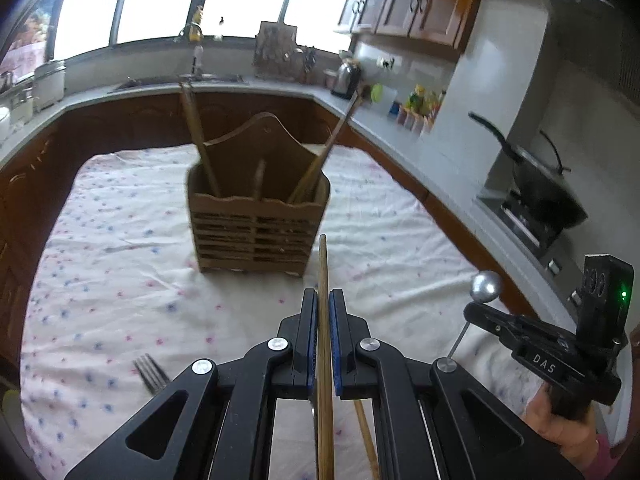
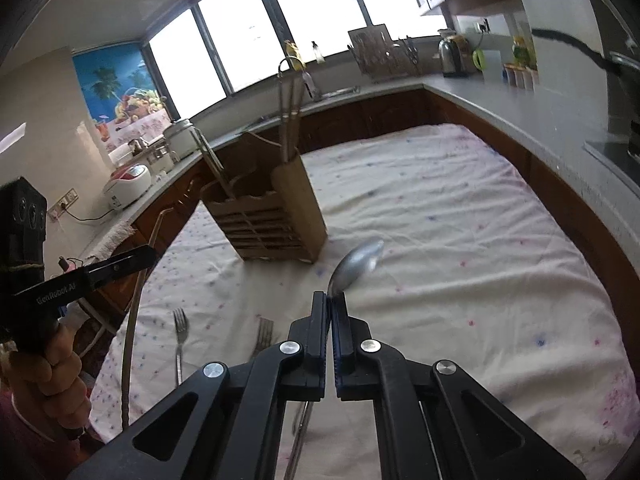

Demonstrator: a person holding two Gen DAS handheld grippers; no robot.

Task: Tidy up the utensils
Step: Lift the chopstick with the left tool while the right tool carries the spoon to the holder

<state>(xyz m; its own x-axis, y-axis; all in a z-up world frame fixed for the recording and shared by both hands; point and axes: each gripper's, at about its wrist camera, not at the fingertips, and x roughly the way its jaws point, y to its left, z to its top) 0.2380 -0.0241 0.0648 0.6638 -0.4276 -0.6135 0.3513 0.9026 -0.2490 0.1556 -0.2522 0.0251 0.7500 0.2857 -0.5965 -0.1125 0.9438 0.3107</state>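
A wooden utensil caddy (image 1: 256, 216) stands upright on the cloth-covered table and holds several chopsticks; it also shows in the right wrist view (image 2: 268, 216). My left gripper (image 1: 324, 300) is shut on a wooden chopstick (image 1: 323, 264) that points at the caddy, a little short of it. My right gripper (image 2: 331, 304) is shut on a metal spoon (image 2: 358, 262), held above the cloth to the right of the caddy; the right gripper also shows in the left wrist view (image 1: 470, 312), with the spoon (image 1: 486, 286) edge-on. Forks (image 2: 181, 328) (image 2: 264, 334) lie on the cloth near the front edge.
The table is covered by a white cloth (image 2: 460, 260) with small coloured dots. One fork (image 1: 150, 372) lies left of my left gripper, and another chopstick (image 1: 366, 432) lies under it. Kitchen counters (image 1: 380, 120) run around the table, with a stove and pan (image 1: 536, 196) at the right.
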